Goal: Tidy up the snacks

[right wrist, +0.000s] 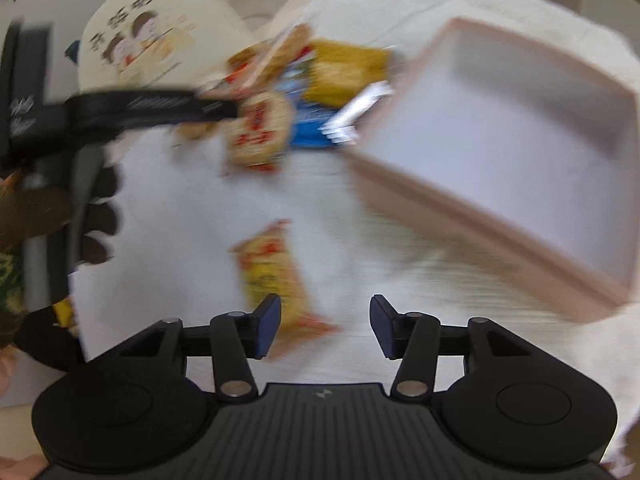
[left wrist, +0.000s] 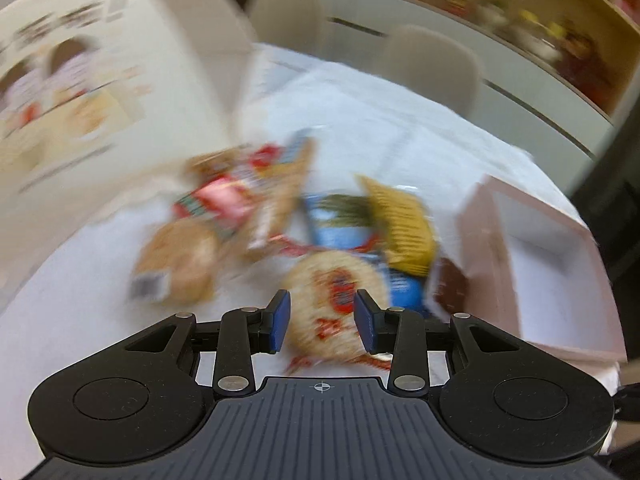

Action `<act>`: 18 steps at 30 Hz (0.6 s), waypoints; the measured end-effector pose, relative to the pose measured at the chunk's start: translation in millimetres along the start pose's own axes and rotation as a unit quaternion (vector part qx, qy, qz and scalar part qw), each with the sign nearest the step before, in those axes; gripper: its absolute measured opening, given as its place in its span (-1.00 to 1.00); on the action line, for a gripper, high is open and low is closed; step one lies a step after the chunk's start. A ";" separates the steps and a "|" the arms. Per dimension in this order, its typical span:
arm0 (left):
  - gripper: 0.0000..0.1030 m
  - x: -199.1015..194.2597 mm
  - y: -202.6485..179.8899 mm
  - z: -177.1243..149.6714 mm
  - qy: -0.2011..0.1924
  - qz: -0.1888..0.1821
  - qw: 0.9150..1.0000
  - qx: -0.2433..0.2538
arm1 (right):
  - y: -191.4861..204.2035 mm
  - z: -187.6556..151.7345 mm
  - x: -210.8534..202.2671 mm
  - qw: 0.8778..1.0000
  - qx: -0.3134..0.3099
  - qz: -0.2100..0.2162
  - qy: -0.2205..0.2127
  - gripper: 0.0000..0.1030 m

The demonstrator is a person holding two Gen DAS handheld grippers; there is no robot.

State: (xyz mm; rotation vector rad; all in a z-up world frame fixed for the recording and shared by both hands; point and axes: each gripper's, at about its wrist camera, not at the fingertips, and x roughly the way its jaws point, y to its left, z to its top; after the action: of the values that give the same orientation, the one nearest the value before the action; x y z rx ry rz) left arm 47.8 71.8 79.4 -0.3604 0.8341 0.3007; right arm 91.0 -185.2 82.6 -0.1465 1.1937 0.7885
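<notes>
Both grippers' fingers (left wrist: 322,322) (right wrist: 325,326) gape apart, holding nothing; snack labels blur unreadable.

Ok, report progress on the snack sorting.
Done: nothing visibly; the pink box looks empty. In hand: left gripper brackets a round cracker packet, grip unclear through blur; right gripper is open and empty near a yellow packet. Left: the pile on the white cloth.

Both grippers (left wrist: 322,322) (right wrist: 325,326) parted, empty

White cloth (left wrist: 400,120) covers the table; snack packets (left wrist: 404,224) look glossy plastic; pink box (right wrist: 500,216) matt.
</notes>
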 end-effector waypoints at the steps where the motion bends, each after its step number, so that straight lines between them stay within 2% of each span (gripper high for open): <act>1: -0.23 -1.2 4.5 -2.3 -0.001 0.008 1.000 -0.017 | -11.7 6.1 -0.3 1.000 0.005 -0.016 -0.009 -0.03; 2: -0.23 -2.9 8.9 -4.3 -0.003 0.014 0.999 -0.033 | -21.9 13.0 0.5 0.999 0.011 -0.031 -0.020 -0.03; 3: -0.23 -5.5 12.1 -6.6 -0.006 0.019 0.999 -0.046 | -30.1 21.8 5.6 0.999 0.024 -0.018 -0.013 -0.07; 5: -0.23 -6.8 18.3 -8.9 -0.016 0.027 0.997 -0.073 | -37.6 32.0 11.5 0.998 0.048 -0.014 -0.033 -0.06; 8: -0.23 2.0 18.5 -4.9 -0.022 0.018 0.996 -0.080 | -22.2 35.8 17.2 0.997 0.036 -0.045 -0.060 -0.06; 13: -0.21 37.9 12.7 23.5 -0.038 0.016 0.999 -0.033 | 8.1 10.2 16.0 0.996 0.051 0.043 -0.059 0.12; 15: -0.22 53.6 8.5 35.6 -0.038 0.009 0.999 -0.003 | 20.9 -3.0 19.3 0.996 0.049 0.061 -0.050 0.14; 18: -0.23 71.6 -2.9 38.3 0.010 -0.031 0.997 0.065 | 45.3 -22.6 24.7 0.998 0.029 0.055 -0.027 0.14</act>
State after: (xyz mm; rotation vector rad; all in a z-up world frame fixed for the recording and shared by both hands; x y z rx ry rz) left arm 119.8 93.8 49.1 -0.2679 0.8566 0.1849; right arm 49.0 -151.7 65.4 -0.0108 1.1798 0.8483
